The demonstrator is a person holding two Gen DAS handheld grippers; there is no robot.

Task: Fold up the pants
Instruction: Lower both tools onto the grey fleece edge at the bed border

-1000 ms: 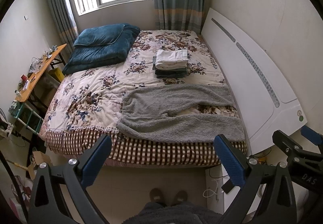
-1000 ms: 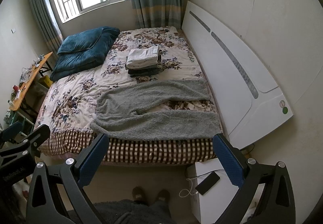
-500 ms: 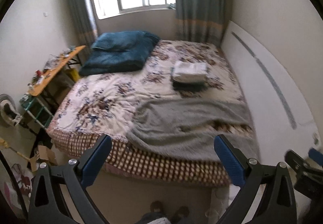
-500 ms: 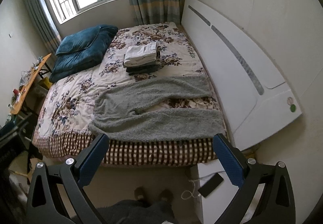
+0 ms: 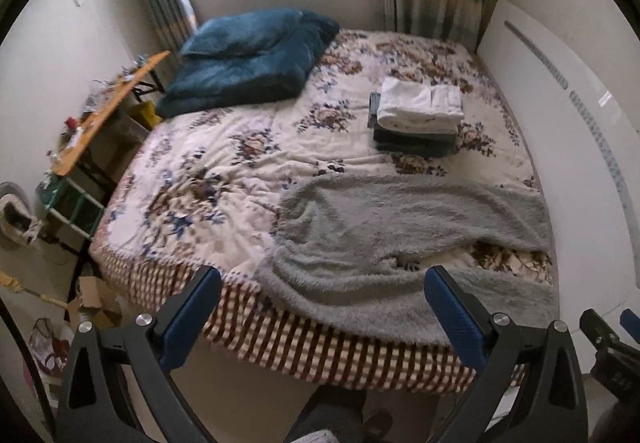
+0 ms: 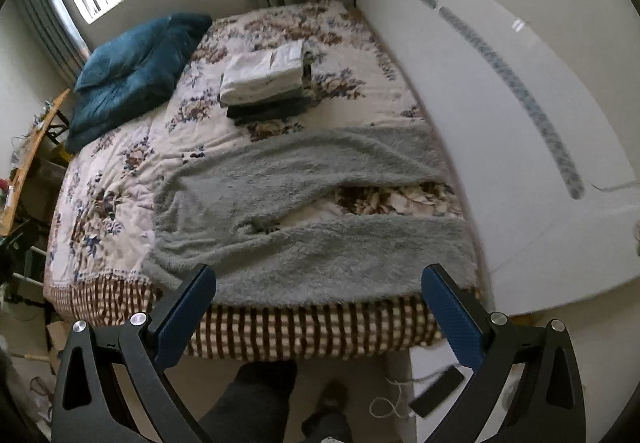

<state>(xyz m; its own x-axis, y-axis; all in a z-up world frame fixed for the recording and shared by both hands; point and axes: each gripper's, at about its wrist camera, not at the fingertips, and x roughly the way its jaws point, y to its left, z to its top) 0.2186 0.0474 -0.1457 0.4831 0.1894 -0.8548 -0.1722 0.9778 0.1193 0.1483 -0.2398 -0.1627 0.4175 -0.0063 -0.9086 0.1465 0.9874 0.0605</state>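
Pants spread on bed's near edge; both grippers released, holding nothing.

Left wrist view: left gripper point(image 5: 322, 297) hangs short of the bed point(image 5: 200, 147); grey pants point(image 5: 400, 239) lie ahead and right, long axis left–right, waist left. Right gripper point(image 5: 612, 339) cut off at frame edge.
Right wrist view: right gripper point(image 6: 318, 299) faces the near leg squarely, so nearer. Pants point(image 6: 304, 203) leg ends by the headboard point(image 6: 500, 131) are hard to make out.

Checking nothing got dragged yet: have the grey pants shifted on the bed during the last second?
No. The grey pants still lie spread below the folded stack; only the cameras moved.
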